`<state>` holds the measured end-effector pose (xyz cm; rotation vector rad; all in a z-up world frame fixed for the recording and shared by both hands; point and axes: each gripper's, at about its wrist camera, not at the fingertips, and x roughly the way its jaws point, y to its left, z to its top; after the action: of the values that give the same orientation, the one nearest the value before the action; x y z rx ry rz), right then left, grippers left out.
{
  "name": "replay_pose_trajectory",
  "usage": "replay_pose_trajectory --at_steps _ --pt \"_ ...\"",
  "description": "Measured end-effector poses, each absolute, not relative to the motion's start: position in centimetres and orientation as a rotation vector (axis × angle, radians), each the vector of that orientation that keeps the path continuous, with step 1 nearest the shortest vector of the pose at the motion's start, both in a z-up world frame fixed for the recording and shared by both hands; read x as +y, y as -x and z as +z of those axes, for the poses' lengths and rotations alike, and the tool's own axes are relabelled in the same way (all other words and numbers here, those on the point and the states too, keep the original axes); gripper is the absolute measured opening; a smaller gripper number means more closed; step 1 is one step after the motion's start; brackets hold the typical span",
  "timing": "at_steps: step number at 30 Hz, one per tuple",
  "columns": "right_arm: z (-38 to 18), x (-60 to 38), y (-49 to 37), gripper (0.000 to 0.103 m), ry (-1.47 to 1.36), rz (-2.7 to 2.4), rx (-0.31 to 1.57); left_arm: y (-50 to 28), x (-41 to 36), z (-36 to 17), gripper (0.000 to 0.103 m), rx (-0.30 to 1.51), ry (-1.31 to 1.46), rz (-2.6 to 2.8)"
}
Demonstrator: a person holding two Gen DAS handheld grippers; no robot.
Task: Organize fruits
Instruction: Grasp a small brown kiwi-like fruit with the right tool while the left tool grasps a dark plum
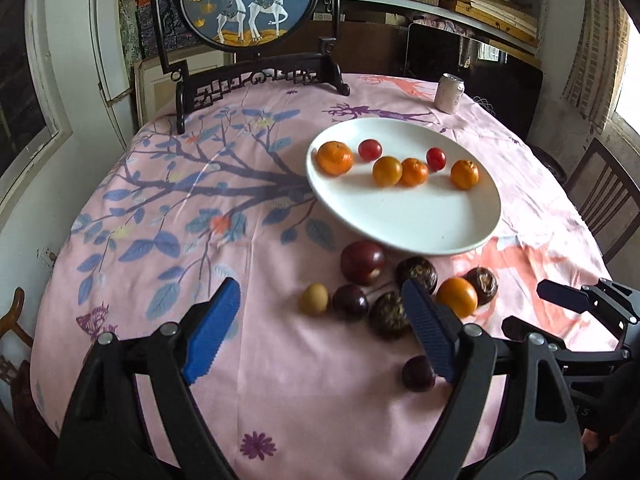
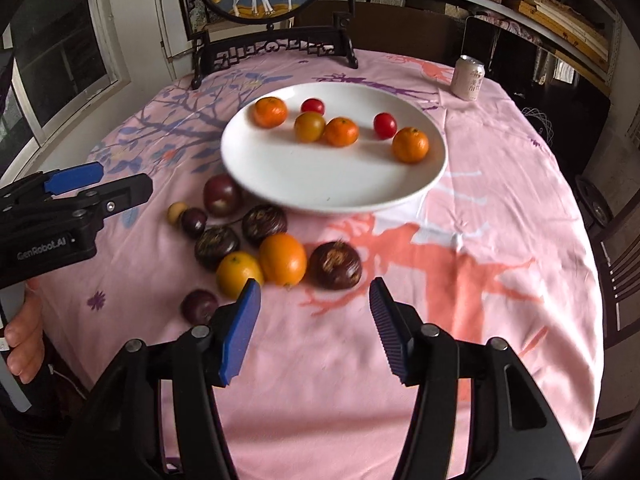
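A white plate (image 1: pixel 420 220) (image 2: pixel 312 176) holds several oranges and two red tomatoes. In front of it, loose fruit lies on the pink cloth: a dark red plum (image 1: pixel 362 262), dark water chestnuts (image 2: pixel 335 265), an orange fruit (image 2: pixel 283 258) (image 1: pixel 457 297), a yellow-orange one (image 2: pixel 239 273), a small tan fruit (image 1: pixel 315 299) and small purple ones (image 2: pixel 199 306). My left gripper (image 1: pixel 320 312) is open and empty, hovering just before the loose fruit. My right gripper (image 2: pixel 314 306) is open and empty, near the orange fruit and a chestnut.
A drink can (image 1: pixel 450 93) (image 2: pixel 469 77) stands at the table's far right. A round deer screen on a dark wooden stand (image 1: pixel 244 0) occupies the far edge. A wooden chair (image 1: pixel 604 204) is at the right.
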<state>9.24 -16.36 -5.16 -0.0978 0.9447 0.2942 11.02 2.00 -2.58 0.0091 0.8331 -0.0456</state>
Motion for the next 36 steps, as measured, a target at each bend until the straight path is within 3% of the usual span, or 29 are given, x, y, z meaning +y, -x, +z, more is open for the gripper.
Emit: replay_pose_trajectory --at_steps 11,13,15,16,30,33,35,36 --pt "-8.5 -12.2 -6.3 0.057 0.122 0.431 1.014 -8.0 6.4 -3.8 0.085 0.86 0.058 0.029" --pt "-9.1 -11.8 -6.7 0.049 0.124 0.443 1.03 -7.7 6.6 -3.8 0.085 0.862 0.066 0.024" --pt "-9.8 -11.7 -7.0 0.027 0.124 0.44 1.052 -7.4 6.5 -3.9 0.085 0.867 0.072 0.004" --pt "-9.7 -11.7 -7.0 0.024 0.13 0.422 1.038 -7.3 6.2 -4.0 0.085 0.873 0.074 -0.012" --pt "-8.4 -19.8 -6.0 0.024 0.004 0.249 0.98 -8.5 -2.9 -8.3 0.085 1.015 0.007 -0.221" --pt "-8.5 -20.6 -5.7 0.024 -0.017 0.248 0.976 -9.1 -3.7 -9.0 0.075 1.03 0.007 -0.208" --pt "-8.6 -20.9 -5.6 0.024 -0.028 0.248 0.976 -9.7 -4.0 -9.6 0.055 1.054 0.008 -0.211" --pt "-8.6 -21.0 -5.6 0.024 -0.032 0.249 0.976 -9.8 -4.0 -9.6 0.055 1.051 0.015 -0.211"
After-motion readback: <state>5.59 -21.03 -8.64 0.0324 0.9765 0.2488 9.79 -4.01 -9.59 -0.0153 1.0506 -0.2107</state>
